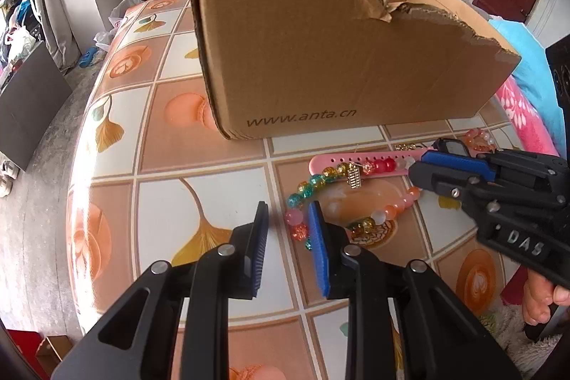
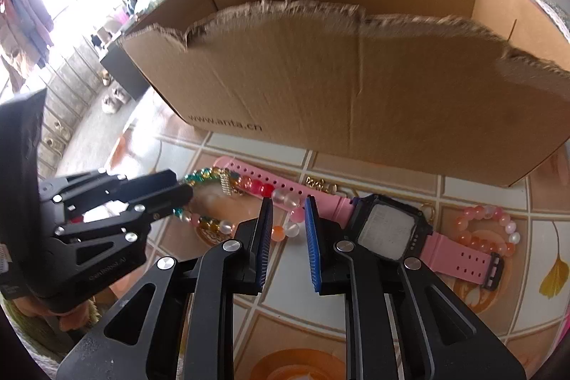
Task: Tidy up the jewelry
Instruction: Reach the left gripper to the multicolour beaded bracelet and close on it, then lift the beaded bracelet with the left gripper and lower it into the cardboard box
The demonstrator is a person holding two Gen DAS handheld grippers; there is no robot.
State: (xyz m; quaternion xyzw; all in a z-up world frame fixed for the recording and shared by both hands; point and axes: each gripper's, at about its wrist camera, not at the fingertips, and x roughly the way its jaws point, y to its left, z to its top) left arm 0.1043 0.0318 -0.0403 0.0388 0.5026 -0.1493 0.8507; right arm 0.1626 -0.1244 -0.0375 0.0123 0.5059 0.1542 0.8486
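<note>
Both grippers are angled down at the jewelry pile on the bench (image 1: 199, 166), just in front of the torn cardboard box (image 1: 320, 59), presumably the drop target. Left gripper (image 1: 288, 230): jaws narrowed but still parted, nothing pinched; the multicolour bead bracelet (image 1: 310, 184) is seen beside the right pad, not clearly between the pads. Right gripper (image 2: 288, 219): jaws likewise narrowed with a gap, a few bracelet beads seen in line with it, contact cannot be confirmed. Pink watch (image 2: 384, 230) and peach bracelet (image 2: 488, 227) are left lying beside it. A two-ended bracelet pickup seems intended, so sag is avoided.
</note>
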